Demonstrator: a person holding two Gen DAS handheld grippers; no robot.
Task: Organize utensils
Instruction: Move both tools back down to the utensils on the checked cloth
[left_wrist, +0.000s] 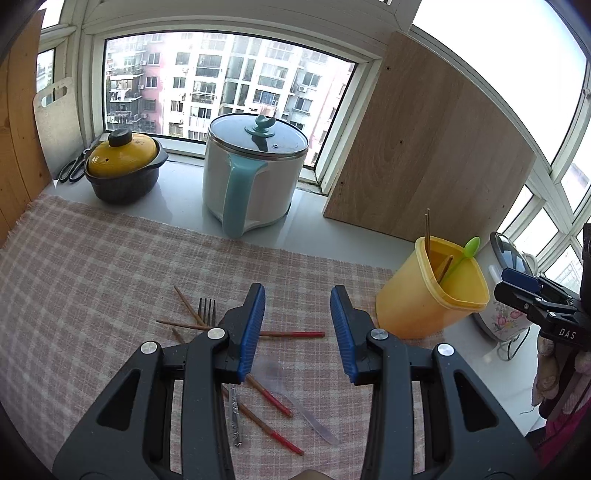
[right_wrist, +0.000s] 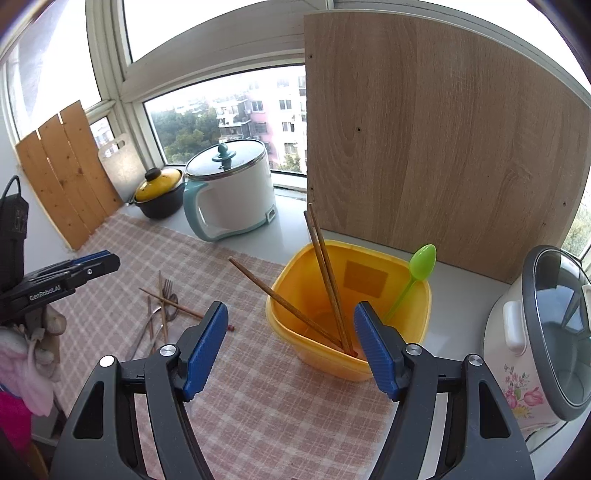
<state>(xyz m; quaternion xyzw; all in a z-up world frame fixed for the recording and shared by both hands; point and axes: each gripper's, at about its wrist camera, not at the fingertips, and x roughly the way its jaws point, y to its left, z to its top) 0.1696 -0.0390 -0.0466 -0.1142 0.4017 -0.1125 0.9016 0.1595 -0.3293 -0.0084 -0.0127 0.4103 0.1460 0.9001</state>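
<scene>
Loose utensils: chopsticks (left_wrist: 291, 334), a fork (left_wrist: 207, 310) lie crossed mid-cloth (left_wrist: 110, 258), long axes mostly left-right
Left gripper (left_wrist: 297, 332): nearer; released, empty, directly over them
Right gripper (right_wrist: 290, 341): released, empty, beside yellow tub (right_wrist: 406, 275), cloth's right edge

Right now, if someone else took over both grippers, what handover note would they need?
Left gripper: open, empty, hovering over the loose utensils on the checked cloth.
Right gripper: open, empty, just in front of the yellow container.
Done: three chopsticks and the green spoon stand in the container.
Left: on the cloth lie the fork, several red-tipped chopsticks, a clear plastic spoon and a metal handle; all still need to go into the container.
</scene>
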